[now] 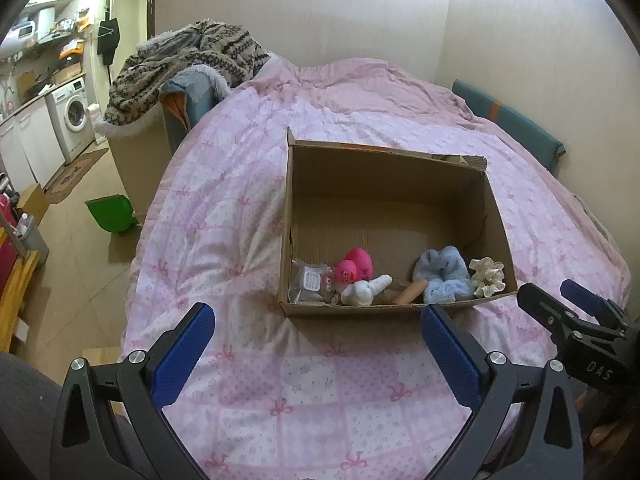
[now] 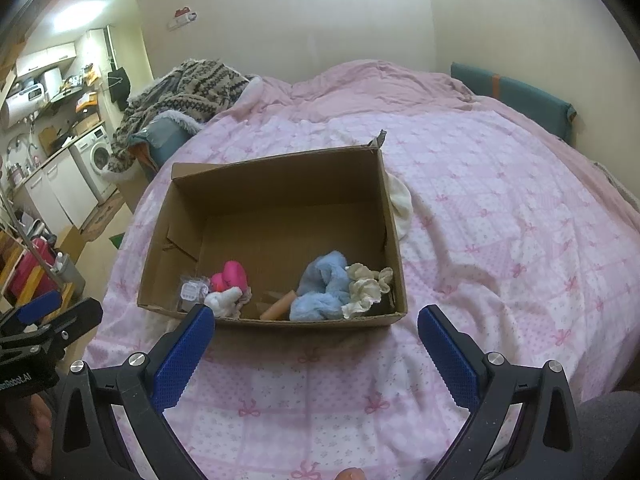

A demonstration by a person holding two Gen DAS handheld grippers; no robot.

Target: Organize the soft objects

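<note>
An open cardboard box (image 1: 384, 168) (image 2: 276, 176) stands on the pink bed. Along its near wall lie a pink duck toy (image 1: 354, 267) (image 2: 230, 274), a white plush (image 1: 366, 290) (image 2: 224, 300), a blue fluffy scrunchie (image 1: 444, 276) (image 2: 322, 286), a cream scrunchie (image 1: 487, 276) (image 2: 366, 286), an orange stick (image 1: 408, 292) (image 2: 276, 309) and a clear packet (image 1: 310, 282) (image 2: 192, 290). A white soft object (image 2: 401, 206) lies on the bed against the box's right side. My left gripper (image 1: 316, 326) and right gripper (image 2: 316, 326) are open and empty, just in front of the box.
The pink quilt (image 1: 248, 360) (image 2: 500, 260) covers the bed. A patterned blanket heap (image 1: 180, 64) lies at its far left corner. A green bin (image 1: 108, 214) stands on the floor at left, kitchen units and a washing machine (image 1: 74, 116) beyond. A teal cushion (image 1: 512, 120) lines the right wall.
</note>
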